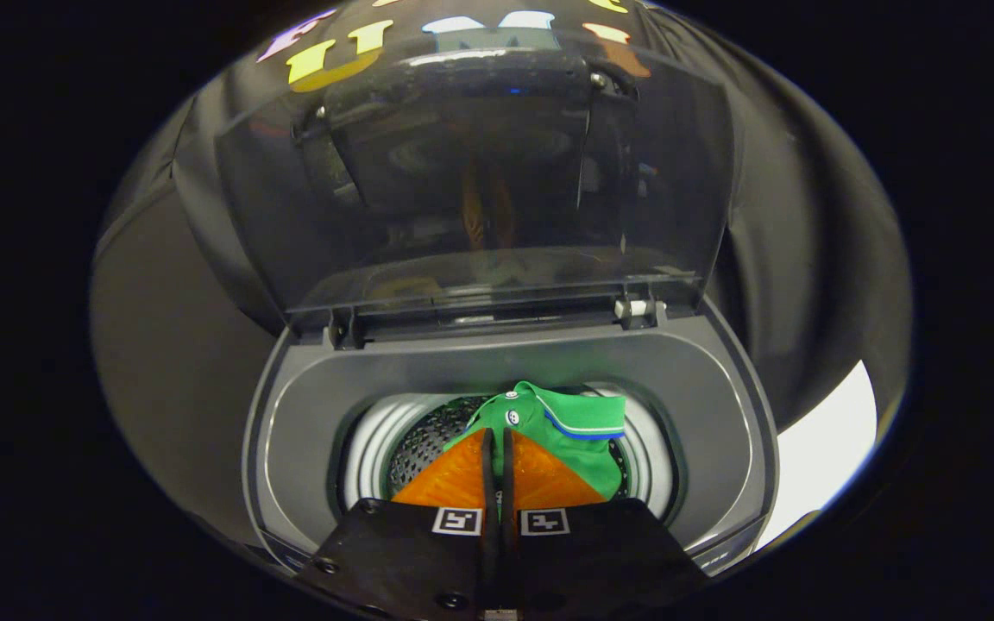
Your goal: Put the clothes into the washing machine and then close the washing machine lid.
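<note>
The gripper point(495, 448) is clamped on a green polo shirt point(570, 427) above the drum point(428, 435) of the grey washing machine point(704, 388). Its transparent lid point(480, 172) stands open. No readable writing is seen.

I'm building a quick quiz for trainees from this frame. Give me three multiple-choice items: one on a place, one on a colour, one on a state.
1. Where is the shirt?
A. Over the drum opening, just ahead of the tongs
B. On the floor
C. On the lid

2. What is the shirt's main colour?
A. Red
B. Green
C. White

3. How does the washing machine's lid stand?
A. Shut
B. Removed
C. Raised open

Answers: 1 A, it hangs at the drum's mouth by the fingertips. 2 B, green with a striped collar. 3 C, the clear lid stands up on its hinges.
</note>
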A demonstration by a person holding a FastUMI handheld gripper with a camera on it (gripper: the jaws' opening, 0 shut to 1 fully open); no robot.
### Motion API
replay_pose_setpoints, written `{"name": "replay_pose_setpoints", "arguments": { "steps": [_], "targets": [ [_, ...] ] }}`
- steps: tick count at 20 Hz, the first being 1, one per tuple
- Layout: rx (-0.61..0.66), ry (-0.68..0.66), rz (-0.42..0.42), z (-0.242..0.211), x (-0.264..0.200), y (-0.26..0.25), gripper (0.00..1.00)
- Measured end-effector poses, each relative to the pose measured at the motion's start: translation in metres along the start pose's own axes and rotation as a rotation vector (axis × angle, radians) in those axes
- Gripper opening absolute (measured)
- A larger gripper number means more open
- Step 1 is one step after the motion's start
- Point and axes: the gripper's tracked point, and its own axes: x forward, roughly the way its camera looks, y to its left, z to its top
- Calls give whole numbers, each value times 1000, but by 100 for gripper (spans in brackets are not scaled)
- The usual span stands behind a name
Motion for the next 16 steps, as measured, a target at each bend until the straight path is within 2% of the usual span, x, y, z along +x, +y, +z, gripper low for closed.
{"name": "replay_pose_setpoints", "arguments": {
  "steps": [9,11,16],
  "targets": [
    [-5,26,-14,-19,18,-7,2],
    [3,9,-14,-14,12,-10,21],
    [44,-13,-50,-7,10,-24,83]
  ]
}}
